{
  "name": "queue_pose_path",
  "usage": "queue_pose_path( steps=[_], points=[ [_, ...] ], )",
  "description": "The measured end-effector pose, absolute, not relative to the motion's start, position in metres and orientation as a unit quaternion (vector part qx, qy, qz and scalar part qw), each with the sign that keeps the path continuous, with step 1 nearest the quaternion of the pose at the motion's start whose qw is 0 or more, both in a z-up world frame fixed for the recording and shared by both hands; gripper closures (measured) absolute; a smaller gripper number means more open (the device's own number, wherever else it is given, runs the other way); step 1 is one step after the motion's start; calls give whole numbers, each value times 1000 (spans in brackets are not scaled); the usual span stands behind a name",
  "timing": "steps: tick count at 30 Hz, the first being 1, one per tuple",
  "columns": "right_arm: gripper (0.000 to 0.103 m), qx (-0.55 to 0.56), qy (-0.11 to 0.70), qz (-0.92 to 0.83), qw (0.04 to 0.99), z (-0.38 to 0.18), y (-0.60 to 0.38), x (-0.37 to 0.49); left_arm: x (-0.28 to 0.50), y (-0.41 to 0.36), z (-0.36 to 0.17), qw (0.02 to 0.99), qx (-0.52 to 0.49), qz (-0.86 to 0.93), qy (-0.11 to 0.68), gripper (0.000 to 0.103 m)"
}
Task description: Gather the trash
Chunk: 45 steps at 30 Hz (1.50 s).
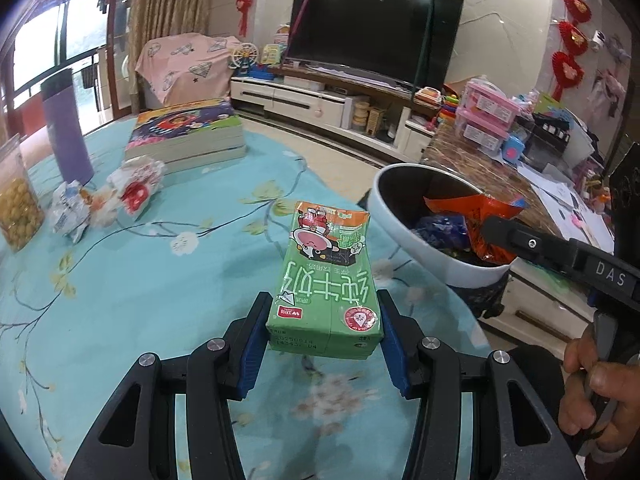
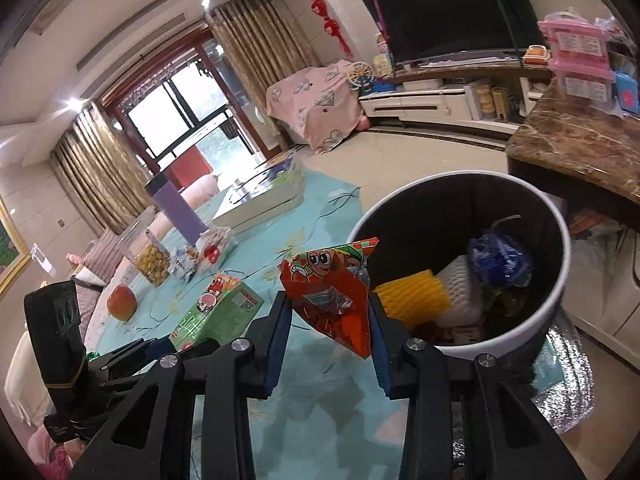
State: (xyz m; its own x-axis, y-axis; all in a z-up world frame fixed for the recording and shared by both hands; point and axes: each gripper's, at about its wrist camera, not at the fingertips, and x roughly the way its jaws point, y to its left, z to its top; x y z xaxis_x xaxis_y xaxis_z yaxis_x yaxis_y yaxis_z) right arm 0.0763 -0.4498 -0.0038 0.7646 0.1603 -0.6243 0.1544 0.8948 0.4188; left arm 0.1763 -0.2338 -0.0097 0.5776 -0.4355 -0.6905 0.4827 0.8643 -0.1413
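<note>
While clamped, green milk carton (image 1: pixel 326 276) between left fingers (image 1: pixel 394 344).

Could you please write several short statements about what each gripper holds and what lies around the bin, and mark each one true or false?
1. The left gripper holds a green milk carton between its pads. True.
2. The right gripper is empty. False: it is shut on an orange snack wrapper.
3. The trash bin already contains items, including yellow foam netting. True.
4. The crumpled wrappers near the purple bottle are already in the bin. False: they lie on the blue tablecloth.
5. The books are stacked on the floor. False: they sit on the table.
</note>
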Motion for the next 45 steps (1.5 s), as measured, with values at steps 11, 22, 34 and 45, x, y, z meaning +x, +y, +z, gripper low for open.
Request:
queue_pose_path(
  steps=[11,22,34,45],
  points=[
    [66,236,339,-26,911,-2,-478,58,175,-262,-2,883,45,-288,369,53],
    [66,244,337,-44,908,-5,-494,48,181,-282,-2,878,58,-302,366,53],
    [66,246,339,-56,906,-7,-510,48,191,-307,0,873,70,-315,364,53],
    [66,243,343,-59,905,-7,-520,58,201,-331,-3,870,87,-321,363,53]
  ],
)
